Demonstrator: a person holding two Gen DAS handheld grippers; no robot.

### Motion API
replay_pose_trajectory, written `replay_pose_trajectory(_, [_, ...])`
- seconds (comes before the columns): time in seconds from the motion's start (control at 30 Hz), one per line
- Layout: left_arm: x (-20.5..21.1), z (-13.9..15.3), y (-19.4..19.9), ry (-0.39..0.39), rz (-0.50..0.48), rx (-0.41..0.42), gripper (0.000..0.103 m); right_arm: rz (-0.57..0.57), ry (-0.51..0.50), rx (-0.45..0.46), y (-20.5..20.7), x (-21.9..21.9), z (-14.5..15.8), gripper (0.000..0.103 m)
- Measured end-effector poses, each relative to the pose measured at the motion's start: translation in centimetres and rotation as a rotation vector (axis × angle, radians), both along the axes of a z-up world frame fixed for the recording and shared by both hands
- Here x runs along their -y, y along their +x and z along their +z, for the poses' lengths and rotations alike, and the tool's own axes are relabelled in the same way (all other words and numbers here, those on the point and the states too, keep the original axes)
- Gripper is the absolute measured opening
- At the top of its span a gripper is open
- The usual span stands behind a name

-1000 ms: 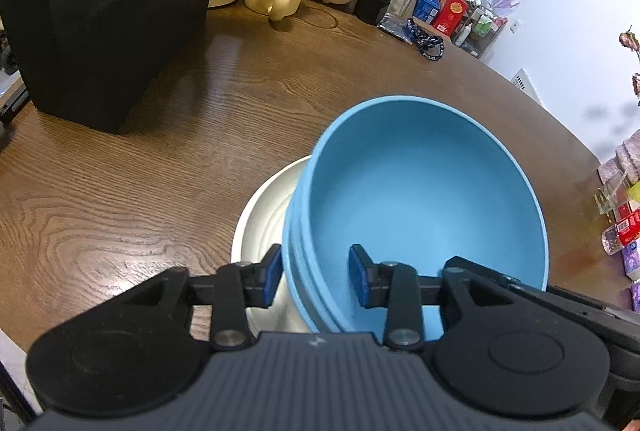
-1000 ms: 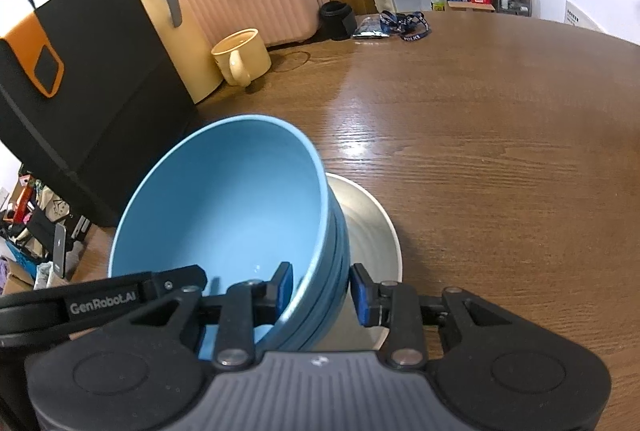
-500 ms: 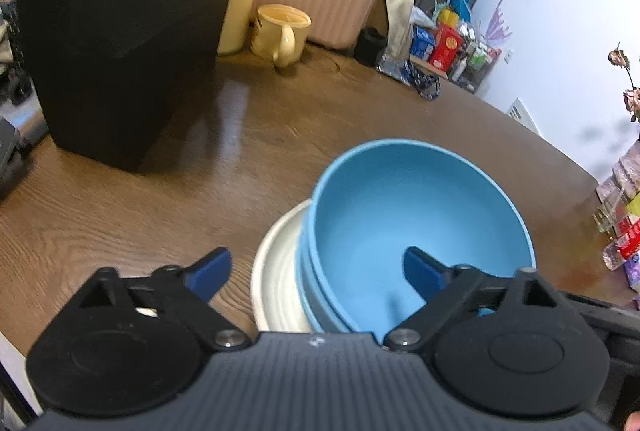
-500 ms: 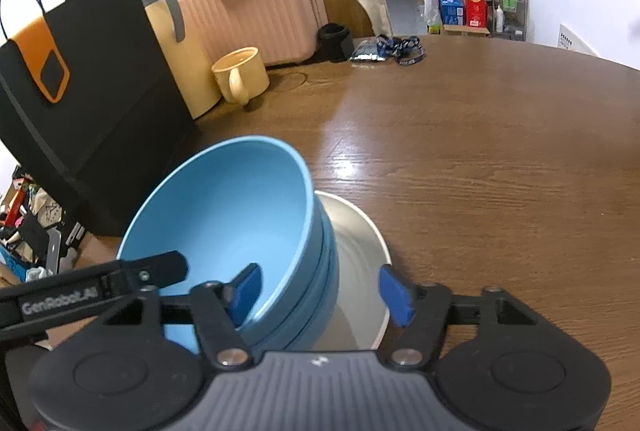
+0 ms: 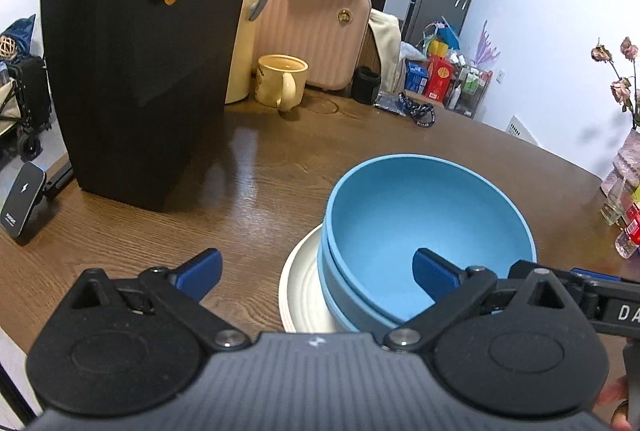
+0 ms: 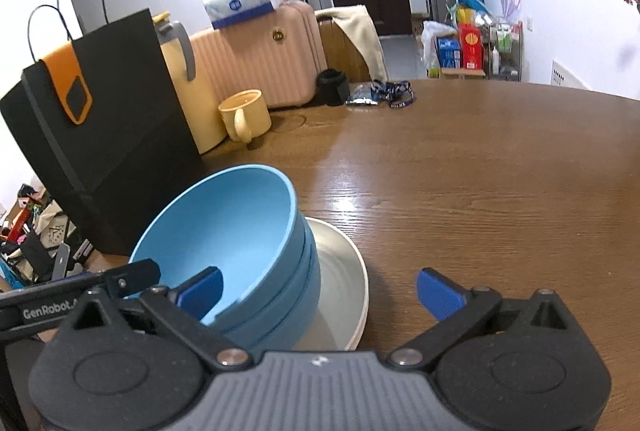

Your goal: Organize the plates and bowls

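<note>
Now that both my grippers have just let go, left gripper (image 5: 316, 273) and right gripper (image 6: 320, 289) gaping: blue bowls (image 5: 428, 231) nested on white plate (image 5: 300, 291), lower centre of frame; stacking judged done

Bare wooden table (image 6: 480, 191) lay open right of and beyond the stacked blue bowls (image 6: 240, 231) on the plate (image 6: 344, 271). Black bag (image 5: 136, 71) blocked the left; mug (image 5: 280, 81) and suitcase (image 5: 316, 35) crowded the far edge.
</note>
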State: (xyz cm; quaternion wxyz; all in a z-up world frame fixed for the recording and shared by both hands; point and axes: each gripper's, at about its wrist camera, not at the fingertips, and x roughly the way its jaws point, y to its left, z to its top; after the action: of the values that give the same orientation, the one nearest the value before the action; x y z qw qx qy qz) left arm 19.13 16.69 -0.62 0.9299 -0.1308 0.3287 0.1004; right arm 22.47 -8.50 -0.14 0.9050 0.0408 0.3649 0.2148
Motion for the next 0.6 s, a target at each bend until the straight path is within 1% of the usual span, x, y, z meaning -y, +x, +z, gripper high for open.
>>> replay_pose_trajectory(0.1, [0.2, 0.3, -1.2, 0.004, -0.008, 0.029, 0.103, -0.003, 0.009, 0.035, -1.3, 0.7, 0.2, 0.103])
replay_pose_trajectory(0.2, [0.6, 0.8, -2.7, 0.023, -0.012, 0.067, 0.103, -0.009, 0.016, 0.086, -3.0, 1.7, 0.6, 0.103])
replay_pose_trajectory(0.33, [1.4, 1.6, -4.9, 0.049, -0.025, 0.120, 0.103, -0.015, 0.025, 0.158, -5.8, 3.3, 1.2, 0.103])
replay_pose_trajectory(0.5, [2.9, 2.2, -8.1, 0.056, -0.055, 0.175, 0.103, -0.022, 0.028, 0.237, -9.6, 5.5, 1.7, 0.103])
replay_pose_trajectory(0.6, [4.3, 2.4, -10.1, 0.087, -0.079, 0.210, 0.103, -0.029, 0.027, 0.274, -11.9, 6.8, 1.9, 0.103])
